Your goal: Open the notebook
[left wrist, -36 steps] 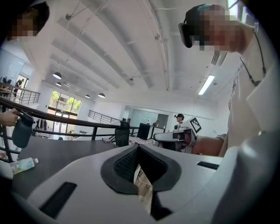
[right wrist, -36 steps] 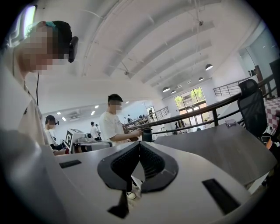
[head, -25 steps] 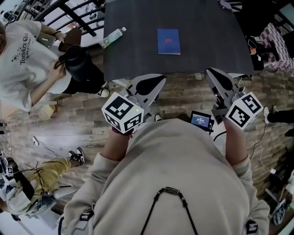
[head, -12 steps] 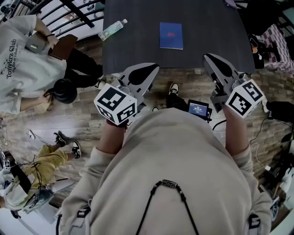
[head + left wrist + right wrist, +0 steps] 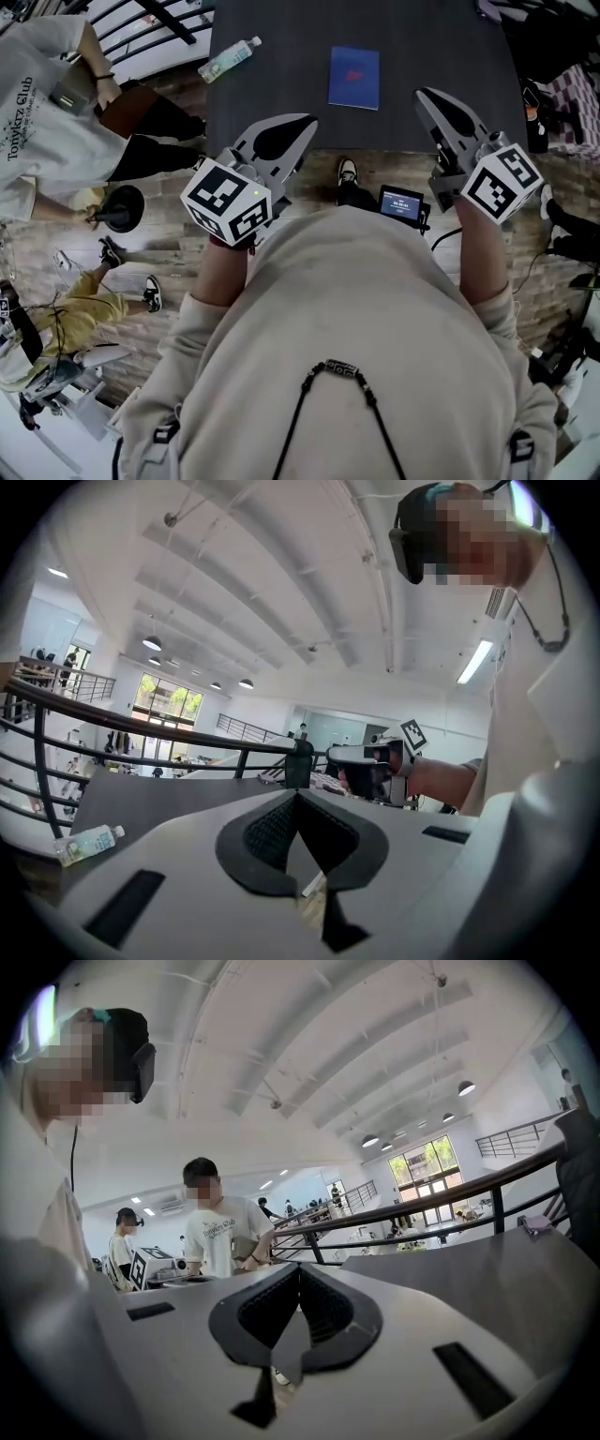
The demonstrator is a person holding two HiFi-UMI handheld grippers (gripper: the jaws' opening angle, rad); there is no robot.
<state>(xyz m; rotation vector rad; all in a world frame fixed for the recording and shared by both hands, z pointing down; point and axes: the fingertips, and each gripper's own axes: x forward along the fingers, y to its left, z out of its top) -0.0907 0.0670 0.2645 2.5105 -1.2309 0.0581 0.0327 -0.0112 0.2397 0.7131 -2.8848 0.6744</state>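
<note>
A blue notebook (image 5: 354,78) lies closed on the dark grey table (image 5: 441,37), a little way in from its near edge. My left gripper (image 5: 305,120) is shut and empty, its tip just at the table's near edge, below and left of the notebook. To the notebook's right, my right gripper (image 5: 422,93) reaches over that edge, also shut with nothing in it. In the left gripper view the pads (image 5: 274,829) meet at the tip. The pads (image 5: 319,1309) also meet in the right gripper view. Neither gripper view shows the notebook.
A clear plastic bottle (image 5: 228,58) lies at the table's left edge, also visible as the bottle (image 5: 89,844) in the left gripper view. A person in a white T-shirt (image 5: 42,122) stands left of the table. A black railing (image 5: 169,23) runs behind. A small screen (image 5: 403,202) hangs at my waist.
Both grippers have moved forward to the table's near edge, and the notebook now lies closer to them. The person at the left has shifted and straightened up.
</note>
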